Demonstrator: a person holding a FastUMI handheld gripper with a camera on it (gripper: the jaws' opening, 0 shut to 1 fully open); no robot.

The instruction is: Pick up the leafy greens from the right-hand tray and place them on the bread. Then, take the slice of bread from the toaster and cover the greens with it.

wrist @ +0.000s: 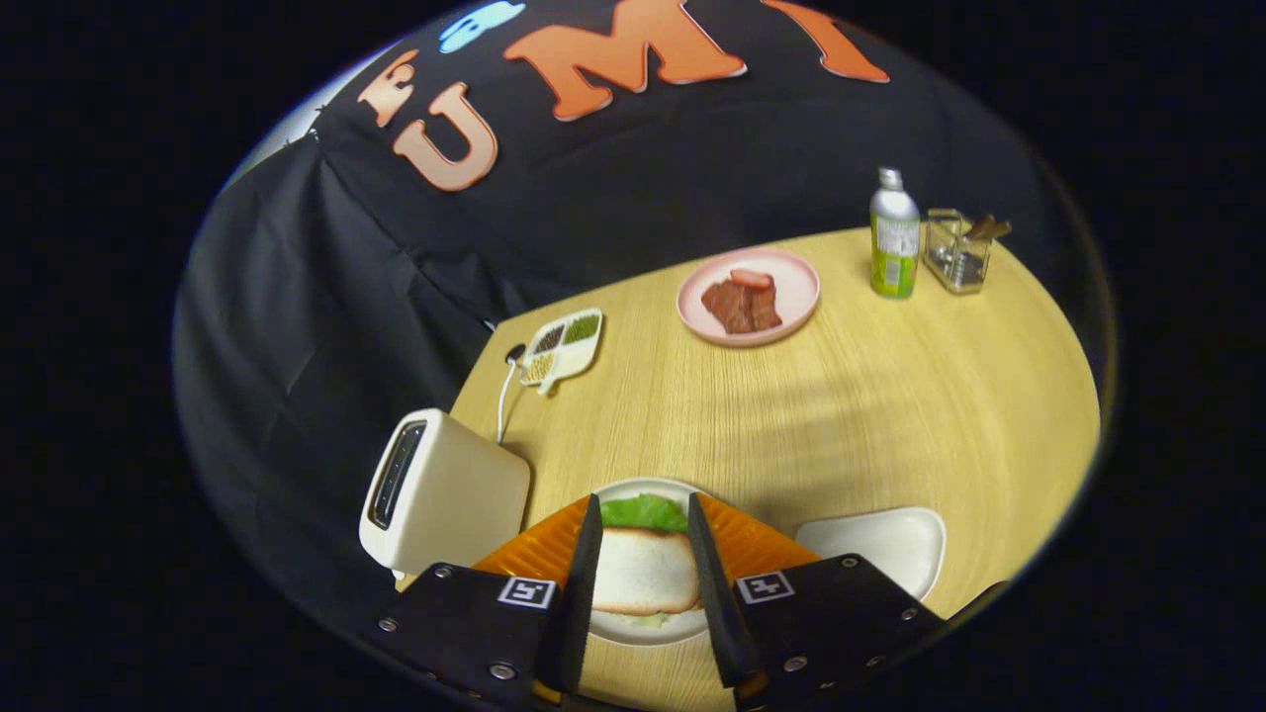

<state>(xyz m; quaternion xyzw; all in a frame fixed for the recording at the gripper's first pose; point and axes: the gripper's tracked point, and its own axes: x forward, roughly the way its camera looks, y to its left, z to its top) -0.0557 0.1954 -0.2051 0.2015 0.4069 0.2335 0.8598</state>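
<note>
My gripper [643, 514] has its fingers on either side of a bread slice [645, 572], and both of the slice's side edges meet the fingers' inner faces. The slice lies flat over the leafy greens [645, 511], which peek out beyond it and on its near side. Under them is a white plate [648, 630] on an orange mat [752, 542]. The cream toaster [440, 491] stands just left of the fingers, its slot facing up. To the right of the fingers sits the white right-hand tray [880, 547], bare inside.
Farther off on the wooden table [890, 396] are a pink plate [791, 297] with meat, a green bottle [894, 237], a clear glass holder [957, 251] and a small divided dish [564, 344]. The toaster's cord [504, 396] runs toward the table's left edge.
</note>
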